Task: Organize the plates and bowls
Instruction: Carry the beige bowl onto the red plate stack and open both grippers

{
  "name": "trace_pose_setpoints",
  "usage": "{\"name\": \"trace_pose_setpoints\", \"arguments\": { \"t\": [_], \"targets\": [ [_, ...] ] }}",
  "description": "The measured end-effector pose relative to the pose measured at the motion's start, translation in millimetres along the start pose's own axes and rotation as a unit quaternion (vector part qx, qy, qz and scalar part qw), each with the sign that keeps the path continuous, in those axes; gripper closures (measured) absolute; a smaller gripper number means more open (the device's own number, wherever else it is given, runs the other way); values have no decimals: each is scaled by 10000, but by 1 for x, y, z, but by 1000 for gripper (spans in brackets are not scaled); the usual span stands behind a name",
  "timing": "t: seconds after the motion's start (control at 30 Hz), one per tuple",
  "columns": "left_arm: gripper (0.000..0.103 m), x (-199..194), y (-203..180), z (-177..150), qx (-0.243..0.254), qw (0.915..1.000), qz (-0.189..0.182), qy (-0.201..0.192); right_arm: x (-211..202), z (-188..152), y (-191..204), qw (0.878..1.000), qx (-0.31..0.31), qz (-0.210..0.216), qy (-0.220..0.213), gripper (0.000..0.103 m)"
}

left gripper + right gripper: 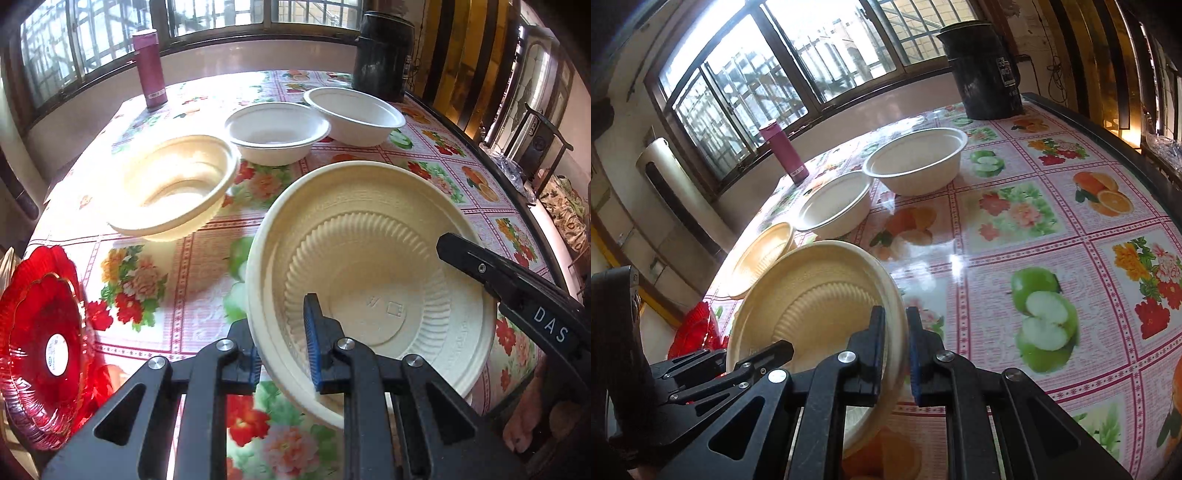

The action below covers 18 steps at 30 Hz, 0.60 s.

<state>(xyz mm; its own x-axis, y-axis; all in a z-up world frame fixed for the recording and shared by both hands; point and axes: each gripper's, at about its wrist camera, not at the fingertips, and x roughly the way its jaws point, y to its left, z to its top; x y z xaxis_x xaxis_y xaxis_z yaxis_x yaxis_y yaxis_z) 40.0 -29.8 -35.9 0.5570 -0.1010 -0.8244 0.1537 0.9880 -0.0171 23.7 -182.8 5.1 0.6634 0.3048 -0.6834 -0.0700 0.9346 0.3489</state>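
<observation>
Both tools grip one ribbed cream bowl (pixel 369 280) by its rim: the left hand-held gripper (pixel 282 347) is clenched on the near-left part of the rim, one pad inside and one outside, and the right hand-held gripper (pixel 895 354) is clenched on the opposite part. The bowl tilts and appears lifted clear of the surface (pixel 1015 206), near its front edge, though its underside is hidden, so I cannot be sure.

Sorting looks to be at an early stage. A second cream bowl (pixel 173 188) sits alone toward the left edge of the surface. Two white bowls (pixel 277 133) (pixel 354 114) stand side by side, rims nearly touching, toward the far edge, not nested. A stack of red glass plates (pixel 44 343) rests at the front-left corner, seemingly already gathered. Still left, by my judgement: nest the cream pair, then the white pair.

All four bowls are empty. A pink bottle (pixel 149 66) and a dark pot (pixel 384 55) stand at the far edge.
</observation>
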Motion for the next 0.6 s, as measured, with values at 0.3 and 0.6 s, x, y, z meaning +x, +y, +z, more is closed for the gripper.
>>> {"name": "trace_pose_setpoints", "arguments": {
  "t": [0.3, 0.6],
  "targets": [
    [85, -61, 112, -22, -824, 9932, 659, -503, 30, -6, 135, 9930, -975, 665, 75, 92],
    [85, -62, 200, -48, -1563, 9799, 1167, -427, 80, -26, 236, 9803, -1636, 1027, 406, 91]
  ]
}}
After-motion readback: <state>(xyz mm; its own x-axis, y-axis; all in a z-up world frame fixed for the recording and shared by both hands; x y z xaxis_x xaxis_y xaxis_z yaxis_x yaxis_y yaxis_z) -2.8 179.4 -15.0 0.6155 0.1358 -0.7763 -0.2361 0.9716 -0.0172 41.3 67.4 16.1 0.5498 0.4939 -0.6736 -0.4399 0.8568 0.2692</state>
